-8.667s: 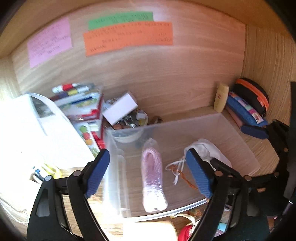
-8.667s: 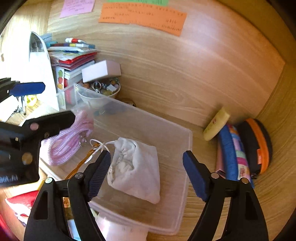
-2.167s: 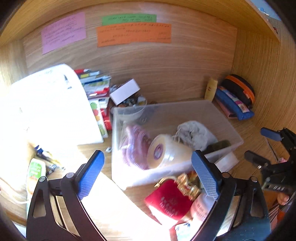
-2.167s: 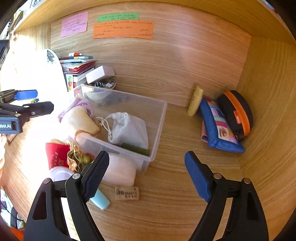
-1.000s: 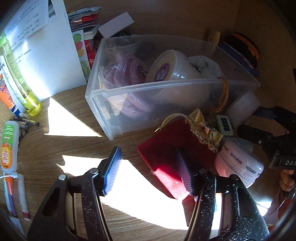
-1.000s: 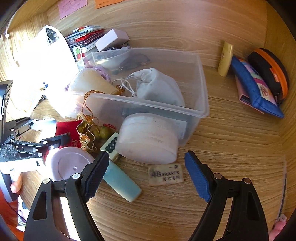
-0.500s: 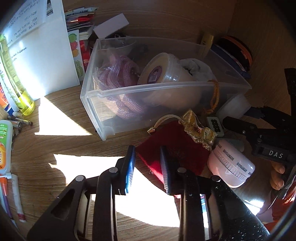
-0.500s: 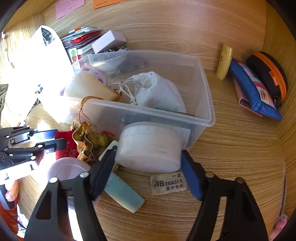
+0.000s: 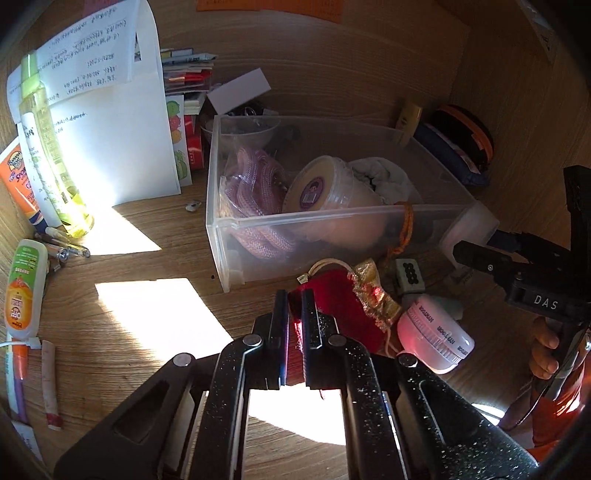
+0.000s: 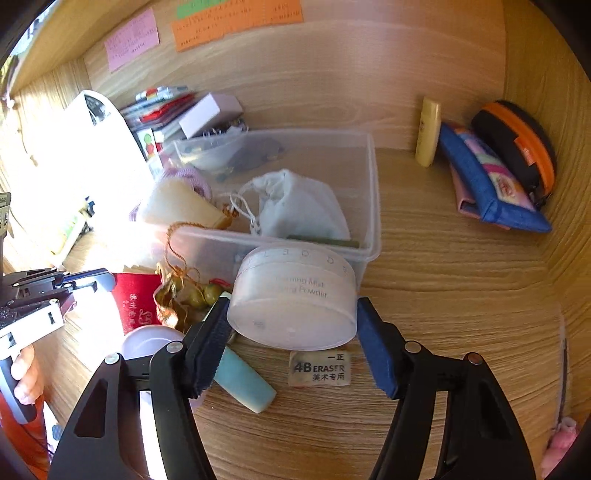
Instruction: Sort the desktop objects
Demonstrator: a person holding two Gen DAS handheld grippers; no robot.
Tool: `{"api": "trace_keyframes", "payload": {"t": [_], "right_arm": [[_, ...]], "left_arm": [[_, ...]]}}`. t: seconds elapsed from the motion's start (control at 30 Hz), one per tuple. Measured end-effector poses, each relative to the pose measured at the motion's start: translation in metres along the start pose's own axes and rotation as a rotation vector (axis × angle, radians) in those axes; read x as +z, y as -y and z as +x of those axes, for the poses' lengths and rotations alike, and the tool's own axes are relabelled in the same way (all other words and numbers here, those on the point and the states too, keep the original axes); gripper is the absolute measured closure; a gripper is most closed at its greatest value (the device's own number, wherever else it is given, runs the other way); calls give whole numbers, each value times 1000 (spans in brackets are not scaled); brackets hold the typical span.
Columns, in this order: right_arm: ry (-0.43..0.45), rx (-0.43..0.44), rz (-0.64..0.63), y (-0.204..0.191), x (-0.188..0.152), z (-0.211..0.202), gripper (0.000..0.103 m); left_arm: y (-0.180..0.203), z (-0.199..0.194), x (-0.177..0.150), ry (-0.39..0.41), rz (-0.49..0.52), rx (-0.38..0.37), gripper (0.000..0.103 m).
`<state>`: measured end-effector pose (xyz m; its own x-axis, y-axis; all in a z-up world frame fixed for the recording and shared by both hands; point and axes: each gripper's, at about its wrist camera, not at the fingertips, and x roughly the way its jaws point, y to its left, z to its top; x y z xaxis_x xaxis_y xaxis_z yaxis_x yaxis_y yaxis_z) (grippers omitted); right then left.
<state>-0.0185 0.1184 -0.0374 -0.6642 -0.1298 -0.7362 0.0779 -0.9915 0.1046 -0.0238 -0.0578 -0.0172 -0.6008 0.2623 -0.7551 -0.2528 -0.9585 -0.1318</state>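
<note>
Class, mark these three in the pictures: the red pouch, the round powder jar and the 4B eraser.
red pouch [image 9: 340, 295], left wrist view, on the red cloth beyond the fingers.
round powder jar [image 10: 295, 299], right wrist view, on its printed side wall.
4B eraser [image 10: 319, 368], right wrist view, on its printed top face.

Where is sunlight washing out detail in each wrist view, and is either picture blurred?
Left wrist view: hard sun patches on the desk below the left claw, back corner dim. Right wrist view: glare bleaches the white paper at left; sticky notes smeared, powder jar readable.
</note>
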Motion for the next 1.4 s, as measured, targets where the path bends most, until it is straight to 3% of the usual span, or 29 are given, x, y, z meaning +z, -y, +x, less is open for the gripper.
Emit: {"api": "trace_keyframes", "payload": {"t": [0.6,0.9,1.07,1.1,1.2,1.27,1.4], "right_arm": [[124,-9,-38,-6,12,-41,40],[144,13,-34,-5,25,-42,40],[142,30,-28,-3,29,-40,40],[140,34,-27,-3,29,-39,40],[132,35,-36,-5,28,-37,40],[123,35,-39,-6,27,-34,40],[109,42,-40,-8,25,-31,40]], "left_arm": [[5,-48,20,116,7,40,99],[6,-74,43,207,32,80,100],[6,-72,45,204,60,86,100],[4,-68,43,186,53,81,98],[-2,-46,32,97,44,74,75],[-5,-29,24,47,40,96,51],[-13,0,8,-49,2,72,33]]}}
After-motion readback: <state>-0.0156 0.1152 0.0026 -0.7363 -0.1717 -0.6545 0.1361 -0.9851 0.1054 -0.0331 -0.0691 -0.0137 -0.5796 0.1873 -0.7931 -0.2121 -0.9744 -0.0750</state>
